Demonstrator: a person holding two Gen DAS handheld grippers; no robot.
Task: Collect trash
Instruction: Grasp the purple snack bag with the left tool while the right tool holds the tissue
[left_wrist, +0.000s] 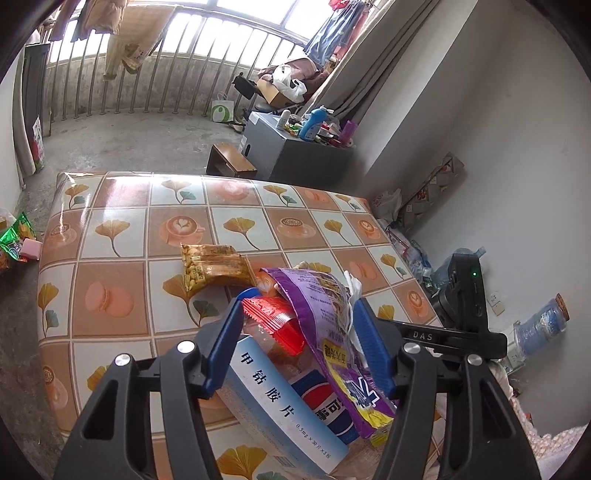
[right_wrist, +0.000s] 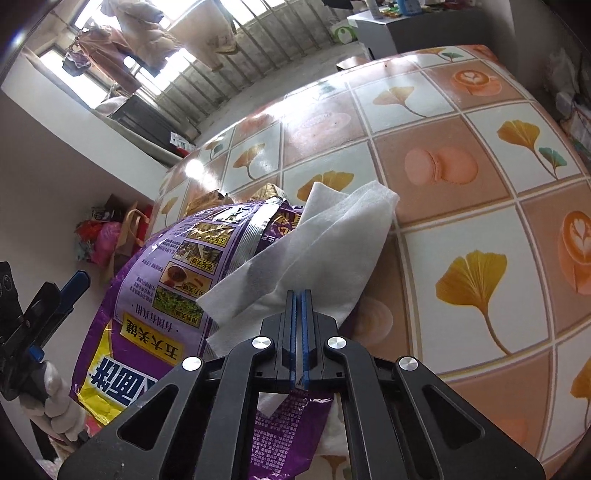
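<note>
Right gripper (right_wrist: 300, 295) is pinched flat on the white tissue (right_wrist: 332, 236), which lies on top of the purple bag (right_wrist: 177, 266). Left gripper (left_wrist: 299, 314) straddles that bag's heap with its jaws apart, nothing squeezed that I can tell. Beside the bag: a red wrapper (left_wrist: 277, 321), a pill box (left_wrist: 280, 413) (it reads "0.5mg × 30") and a Pepsi-marked bottle (left_wrist: 325, 402); just beyond it the peanut packet (left_wrist: 214, 266) waits on the table (left_wrist: 110, 229), so collecting looks barely begun

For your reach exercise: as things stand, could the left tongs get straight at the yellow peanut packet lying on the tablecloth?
Probably not directly. The left tongs straddle a pile: red sachet, purple bag, medicine box. The peanut packet lies beyond it.
</note>
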